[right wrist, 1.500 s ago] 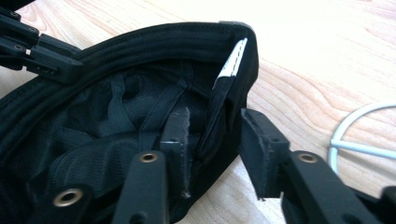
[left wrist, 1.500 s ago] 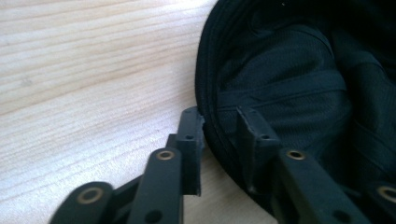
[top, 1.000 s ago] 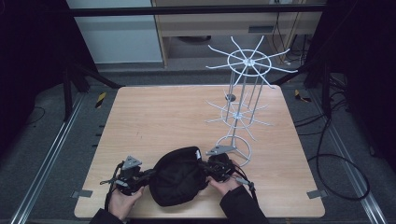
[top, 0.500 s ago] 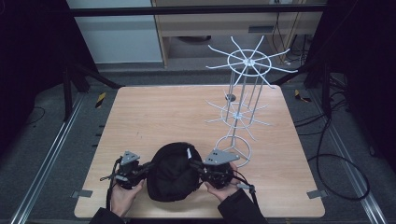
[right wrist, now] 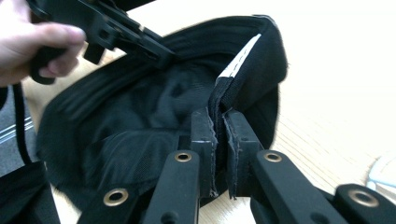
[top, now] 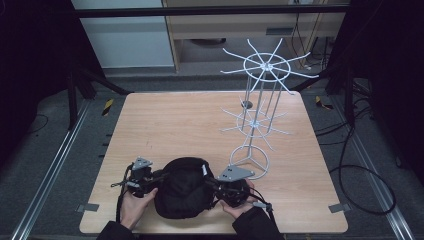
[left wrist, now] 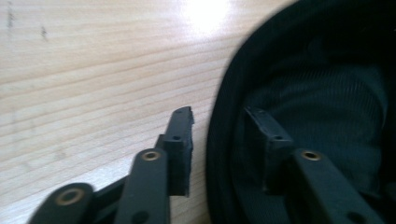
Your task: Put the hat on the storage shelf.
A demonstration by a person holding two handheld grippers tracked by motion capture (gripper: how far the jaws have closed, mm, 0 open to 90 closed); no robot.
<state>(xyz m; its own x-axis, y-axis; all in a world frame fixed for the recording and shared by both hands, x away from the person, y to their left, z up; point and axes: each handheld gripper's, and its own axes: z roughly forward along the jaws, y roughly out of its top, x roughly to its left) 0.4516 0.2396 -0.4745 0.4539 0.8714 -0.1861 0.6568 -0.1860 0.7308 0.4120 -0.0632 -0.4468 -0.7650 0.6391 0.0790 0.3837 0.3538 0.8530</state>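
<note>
A black cap (top: 182, 192) lies upside down on the wooden table (top: 200, 125) near its front edge, between my two grippers. My left gripper (top: 161, 176) is at the cap's left side. Its jaws have just been opening and stand apart in the left gripper view (left wrist: 219, 123). The cap's rim (left wrist: 217, 154) runs between them with a gap to the left pad. My right gripper (top: 209, 183) is at the cap's right side. In the right gripper view (right wrist: 218, 128) its pads press on the cap's edge band (right wrist: 243, 74).
A white wire rack (top: 257, 120) with spoked arms on two tiers stands at the table's right, its ring base (top: 250, 160) just behind my right gripper. Bare wood stretches behind and left of the cap. Cables lie on the floor at the right.
The right gripper has shifted a little to the left with the cap's edge. The cap has drawn in and looks rounder. The left hand has stayed in place.
</note>
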